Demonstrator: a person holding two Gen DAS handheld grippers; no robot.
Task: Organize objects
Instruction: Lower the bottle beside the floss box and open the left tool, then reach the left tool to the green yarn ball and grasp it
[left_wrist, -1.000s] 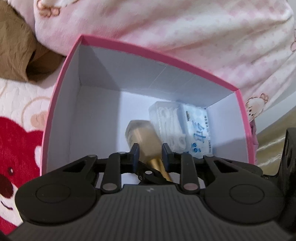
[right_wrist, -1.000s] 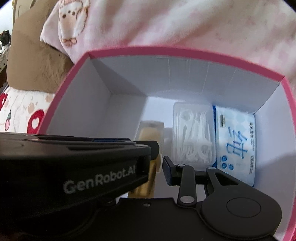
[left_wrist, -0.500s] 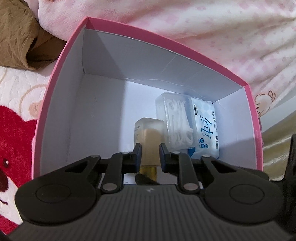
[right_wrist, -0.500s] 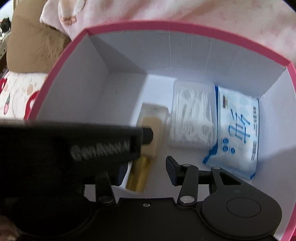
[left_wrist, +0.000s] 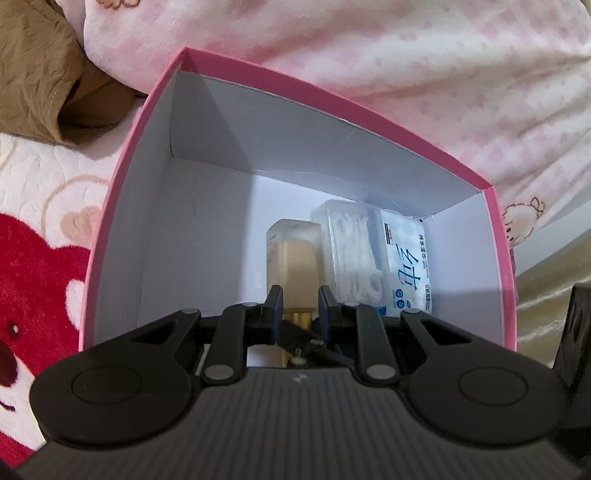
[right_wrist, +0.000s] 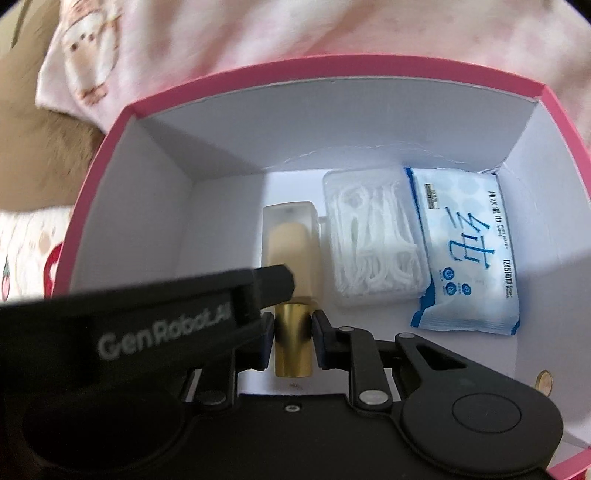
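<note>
A pink box (left_wrist: 122, 173) with white inner walls holds a beige bottle with a gold cap (left_wrist: 293, 258), a clear box of floss picks (left_wrist: 352, 247) and a blue wipes pack (left_wrist: 406, 258), side by side. The bottle (right_wrist: 291, 258) lies flat on the box floor. My left gripper (left_wrist: 298, 304) is above its gold cap end, jaws slightly apart, and I cannot tell whether they touch it. My right gripper (right_wrist: 293, 325) brackets the gold cap (right_wrist: 293, 343) from above, jaws narrowly apart. The left gripper's body (right_wrist: 147, 317) crosses the right wrist view.
The box (right_wrist: 110, 136) sits on a bed with a white and red bear-print blanket (left_wrist: 40, 236). A pink quilt (left_wrist: 369, 55) lies behind it and brown fabric (left_wrist: 33, 70) at the far left. A gold coin-like disc (right_wrist: 545, 380) lies near the box's right wall.
The bottle has gone from tilted to lying flat and straight beside the floss box. Both grippers have pulled back and up a little from the box floor.
</note>
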